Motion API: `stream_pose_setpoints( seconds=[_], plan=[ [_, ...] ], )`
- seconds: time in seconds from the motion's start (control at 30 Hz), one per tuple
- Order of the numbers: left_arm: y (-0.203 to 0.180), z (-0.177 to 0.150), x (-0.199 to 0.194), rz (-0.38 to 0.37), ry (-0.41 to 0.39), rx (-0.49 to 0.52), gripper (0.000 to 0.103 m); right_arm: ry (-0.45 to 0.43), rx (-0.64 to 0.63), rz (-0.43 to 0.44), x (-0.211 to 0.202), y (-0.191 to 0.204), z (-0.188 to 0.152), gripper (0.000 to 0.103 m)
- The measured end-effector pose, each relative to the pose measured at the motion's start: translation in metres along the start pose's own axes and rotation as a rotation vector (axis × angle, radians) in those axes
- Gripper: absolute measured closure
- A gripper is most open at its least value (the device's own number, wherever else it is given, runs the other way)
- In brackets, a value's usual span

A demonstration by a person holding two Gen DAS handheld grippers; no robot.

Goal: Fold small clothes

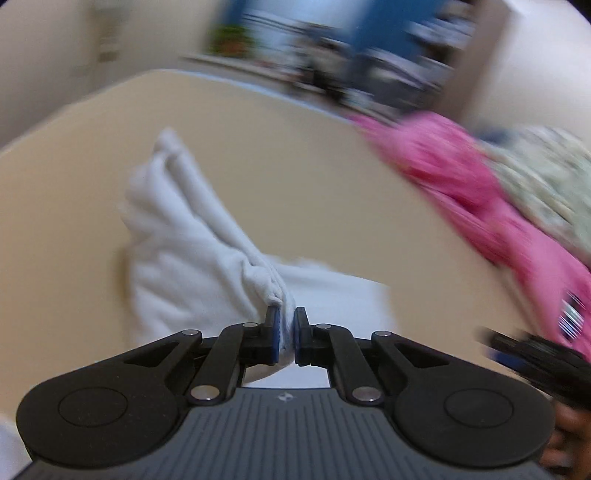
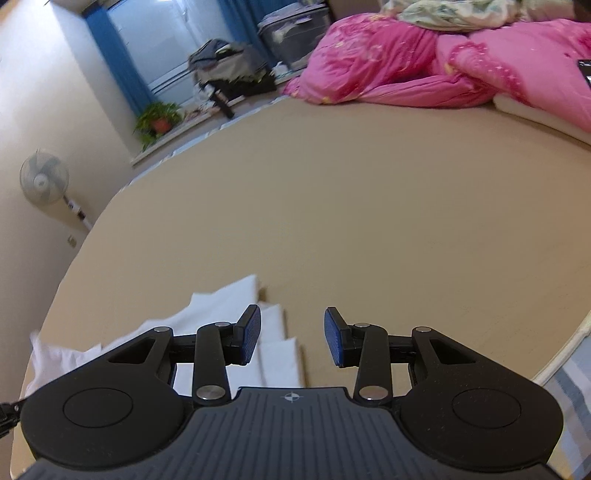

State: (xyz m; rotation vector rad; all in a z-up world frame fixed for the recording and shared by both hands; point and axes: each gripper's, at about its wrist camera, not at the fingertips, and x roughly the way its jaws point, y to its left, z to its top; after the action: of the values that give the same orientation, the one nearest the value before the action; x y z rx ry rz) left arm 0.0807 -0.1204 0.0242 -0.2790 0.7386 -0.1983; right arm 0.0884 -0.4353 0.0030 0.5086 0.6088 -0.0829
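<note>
So my left gripper [image 1: 285, 326] is clamped tight on a bunched edge of the white garment [image 1: 192, 243]; the cloth is pinched right between the blue pads and pulled up into a ridge that trails away from me, soft and a bit fuzzy looking, with a couple of rolled folds along the top; the rest of it spreads flat on the tan bedsheet [image 1: 314, 177] under and just past the fingers. That view is pretty smeared with blur, so finer detail on the fabric I can't make out.

My right gripper [image 2: 291, 338] is spread wide with nothing in it; it hangs just beside the white garment's [image 2: 236, 295] flat part, which sits at the near left of the sheet with a few stepped, squared-off layers showing.

The sheet itself is plain tan and smooth; a pink quilt [image 2: 406, 62] is heaped at the far side with a pale floral blanket [image 2: 454, 11] on top of it. Off to the left there's a standing fan [image 2: 43, 177] by the wall, a potted plant [image 2: 159, 120] on the sill, and blue curtains [image 2: 114, 55].
</note>
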Motion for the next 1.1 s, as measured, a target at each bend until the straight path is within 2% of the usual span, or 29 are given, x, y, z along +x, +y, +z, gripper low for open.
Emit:
stream_pose_setpoints(
  seconds=[0.1,0.17,0.2,0.23,0.3,0.4,0.5,0.57,0.63,0.67,0.7,0.73,0.77,0.8,0.83,0.87,0.93,1.0,1.03,1.1],
  plan=[
    [-0.078,-0.024,0.029,-0.162,0.088,0.134,0.092,-0.008,0.033,-0.005,0.001,-0.011,0.005,0.063],
    [-0.112,-0.045,0.059,-0.264,0.232,0.213,0.079,-0.01,0.048,-0.002,0.001,-0.018,0.006,0.063],
    [-0.117,-0.051,0.069,-0.278,0.292,0.212,0.077,-0.005,0.052,0.0,0.002,-0.021,0.007,0.063],
    [-0.117,-0.054,0.072,-0.291,0.309,0.197,0.077,0.005,0.056,0.006,0.005,-0.023,0.007,0.063],
    [-0.103,-0.054,0.065,-0.323,0.252,0.181,0.076,0.055,0.074,0.038,0.012,-0.028,0.005,0.063],
    [-0.056,-0.045,0.051,-0.237,0.161,0.138,0.076,0.148,0.11,0.102,0.025,-0.032,-0.002,0.063],
    [-0.015,-0.037,0.044,-0.11,0.113,0.136,0.078,0.238,0.104,0.144,0.04,-0.026,-0.011,0.063],
    [0.01,-0.047,0.052,-0.097,0.18,0.122,0.08,0.299,0.062,0.138,0.05,-0.015,-0.019,0.062],
    [0.018,-0.073,0.074,-0.098,0.368,0.188,0.083,0.379,0.011,0.095,0.063,-0.006,-0.031,0.06],
    [0.018,-0.084,0.076,-0.076,0.399,0.257,0.086,0.417,-0.02,0.058,0.07,-0.002,-0.037,0.059],
    [0.014,-0.086,0.071,-0.082,0.365,0.32,0.085,0.432,-0.037,0.033,0.073,0.0,-0.042,0.058],
    [0.01,-0.083,0.067,-0.091,0.363,0.355,0.083,0.425,-0.041,0.023,0.074,0.003,-0.042,0.058],
    [0.01,-0.075,0.065,-0.103,0.374,0.342,0.08,0.412,-0.042,0.022,0.074,0.005,-0.041,0.057],
    [0.013,-0.064,0.063,-0.131,0.367,0.293,0.07,0.395,-0.038,0.022,0.073,0.007,-0.039,0.057],
    [0.022,-0.053,0.058,-0.154,0.335,0.248,0.058,0.381,-0.031,0.02,0.072,0.007,-0.038,0.056],
    [0.027,-0.04,0.057,-0.164,0.295,0.208,0.053,0.367,-0.02,0.018,0.072,0.008,-0.037,0.055],
    [0.039,-0.015,0.059,-0.149,0.214,0.125,0.034,0.357,-0.001,0.016,0.075,0.008,-0.037,0.051],
    [0.041,0.006,0.079,-0.113,0.177,0.045,0.024,0.362,0.018,0.013,0.079,0.007,-0.039,0.046],
    [0.05,0.012,0.091,-0.104,0.184,-0.008,0.022,0.367,0.024,0.016,0.083,0.007,-0.039,0.046],
    [0.067,0.015,0.122,-0.137,0.243,-0.124,0.023,0.378,0.037,0.023,0.086,0.007,-0.041,0.044]
  ],
)
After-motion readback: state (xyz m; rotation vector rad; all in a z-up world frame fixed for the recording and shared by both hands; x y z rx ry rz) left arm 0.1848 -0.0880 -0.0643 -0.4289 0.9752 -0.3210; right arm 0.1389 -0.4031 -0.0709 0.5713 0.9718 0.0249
